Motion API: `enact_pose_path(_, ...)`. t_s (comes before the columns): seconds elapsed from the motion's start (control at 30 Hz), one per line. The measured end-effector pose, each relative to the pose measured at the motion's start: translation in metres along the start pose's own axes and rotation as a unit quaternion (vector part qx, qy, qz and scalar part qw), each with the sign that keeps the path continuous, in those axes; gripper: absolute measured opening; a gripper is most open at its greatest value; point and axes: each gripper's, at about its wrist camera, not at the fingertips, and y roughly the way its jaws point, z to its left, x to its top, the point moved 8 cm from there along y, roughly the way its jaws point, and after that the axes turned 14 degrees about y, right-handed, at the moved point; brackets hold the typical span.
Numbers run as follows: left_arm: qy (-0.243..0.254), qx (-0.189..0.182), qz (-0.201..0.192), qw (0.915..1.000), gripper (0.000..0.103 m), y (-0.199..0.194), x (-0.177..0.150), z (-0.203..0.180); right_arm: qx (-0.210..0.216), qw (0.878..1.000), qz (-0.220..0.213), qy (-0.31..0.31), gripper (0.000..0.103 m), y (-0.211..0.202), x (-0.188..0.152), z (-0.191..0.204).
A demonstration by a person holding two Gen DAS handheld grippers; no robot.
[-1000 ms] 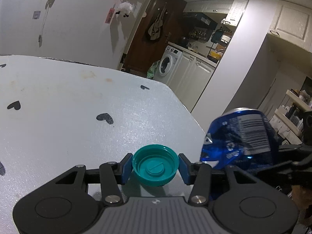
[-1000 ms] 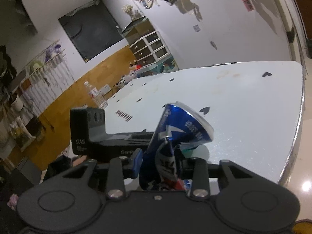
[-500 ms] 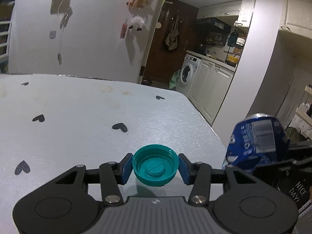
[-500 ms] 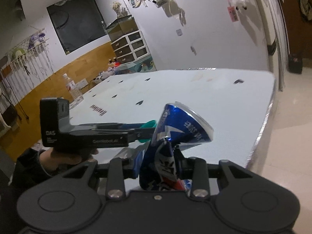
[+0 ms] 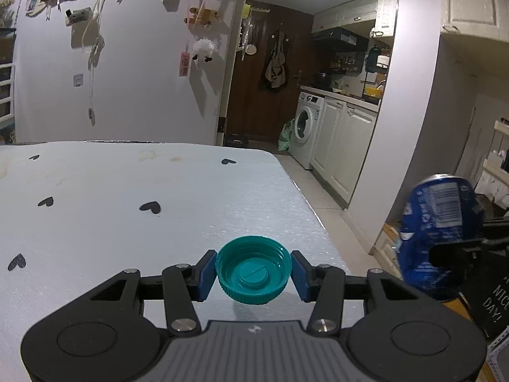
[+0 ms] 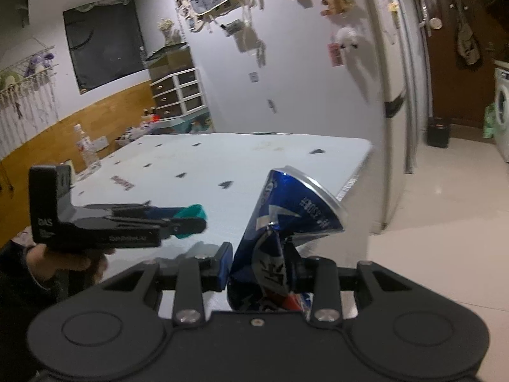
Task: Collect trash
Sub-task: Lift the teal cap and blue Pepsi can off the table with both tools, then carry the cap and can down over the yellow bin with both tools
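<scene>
My left gripper point(image 5: 254, 275) is shut on a teal bottle cap point(image 5: 254, 273), held open side up above the white table point(image 5: 127, 210) near its right edge. My right gripper point(image 6: 262, 270) is shut on a crushed blue can point(image 6: 286, 222), held upright off the table's right side. The can also shows at the right of the left wrist view point(image 5: 439, 232). The left gripper with the cap shows in the right wrist view point(image 6: 191, 216), to the left of the can.
The white table with black heart marks runs to the wall. A clear plastic bottle point(image 6: 84, 146) stands at its far left edge. Right of the table lie tiled floor point(image 6: 445, 172), kitchen cabinets point(image 5: 343, 146), a washing machine point(image 5: 305, 127) and a black bag point(image 5: 490, 302) low right.
Both grippers have lifted and levelled, showing more of the room. The can has moved further right, away from the cap and off the table edge. Both grips are unchanged.
</scene>
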Motion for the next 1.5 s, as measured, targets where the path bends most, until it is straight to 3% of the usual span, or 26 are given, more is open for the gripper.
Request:
enact_pose_path(0.83, 0.09, -0.049, -0.005, 0.9947, 0.05, -0.007, 0.038, -0.187, -0.143, 0.987, -0.069, 0.016, 0.036, -0.127, -0.043, -0.104)
enact_pose_path(1.23, 0.082, -0.084, 0.022, 0.9928, 0.05, 0.032, 0.047, -0.255, -0.193, 0.976, -0.085, 0.055, 0.036, -0.145, -0.055, -0.166)
enact_pose_path(1.5, 0.071, -0.109, 0.065, 0.9893, 0.05, 0.081, 0.024, -0.293, -0.211, 0.969, -0.068, 0.105, 0.036, -0.124, -0.076, -0.221)
